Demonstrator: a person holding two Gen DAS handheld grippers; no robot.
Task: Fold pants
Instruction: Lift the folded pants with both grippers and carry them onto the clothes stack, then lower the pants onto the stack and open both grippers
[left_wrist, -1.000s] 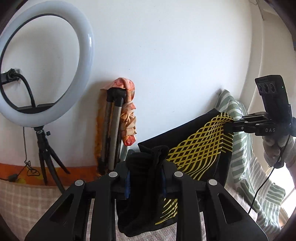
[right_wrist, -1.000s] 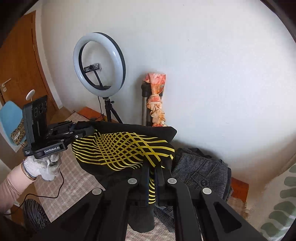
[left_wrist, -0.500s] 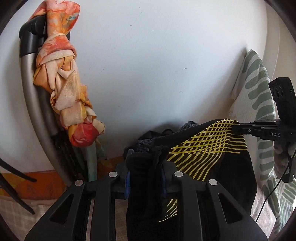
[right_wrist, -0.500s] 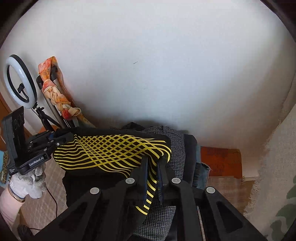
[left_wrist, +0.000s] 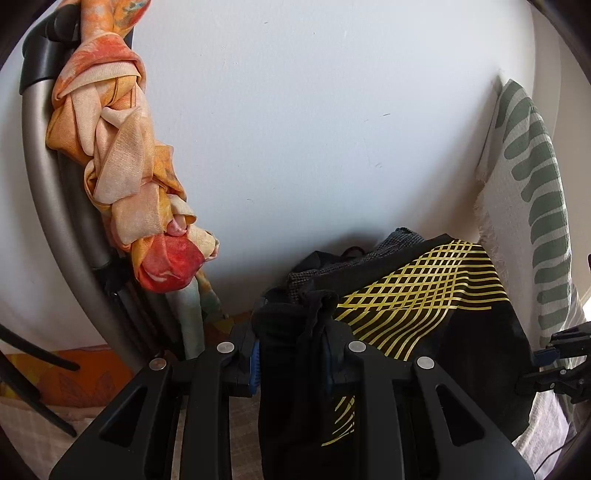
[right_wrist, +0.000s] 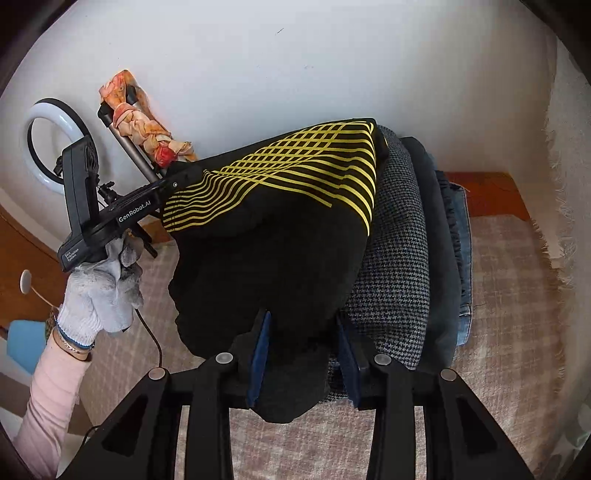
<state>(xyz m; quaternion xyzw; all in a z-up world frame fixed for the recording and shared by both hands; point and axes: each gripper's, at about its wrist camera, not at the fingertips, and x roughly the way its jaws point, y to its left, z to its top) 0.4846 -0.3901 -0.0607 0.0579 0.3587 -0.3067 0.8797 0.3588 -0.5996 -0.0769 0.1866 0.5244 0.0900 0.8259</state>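
The black pants (right_wrist: 280, 236) with a yellow lattice print lie draped over a stack of folded clothes (right_wrist: 399, 258) against the wall. My left gripper (left_wrist: 290, 354) is shut on a bunched black edge of the pants (left_wrist: 417, 295). In the right wrist view the left gripper (right_wrist: 177, 181), held by a white-gloved hand (right_wrist: 99, 291), pinches the pants' far left corner. My right gripper (right_wrist: 303, 354) is opening: black cloth still sits between its blue pads (right_wrist: 260, 354), slack and not pressed. In the left wrist view the right gripper (left_wrist: 554, 354) shows at the right edge.
A tripod wrapped in an orange scarf (left_wrist: 122, 162) leans on the white wall, with a ring light (right_wrist: 55, 144) beside it. A green-patterned white cloth (left_wrist: 535, 184) hangs at the right. The stack, with grey houndstooth and blue denim (right_wrist: 461, 240), rests on a checked beige cover (right_wrist: 509, 314).
Both grippers sank toward the wall and brought the pants down onto the stack. The right jaws parted and their grip on the cloth loosened. The left grip stayed the same.
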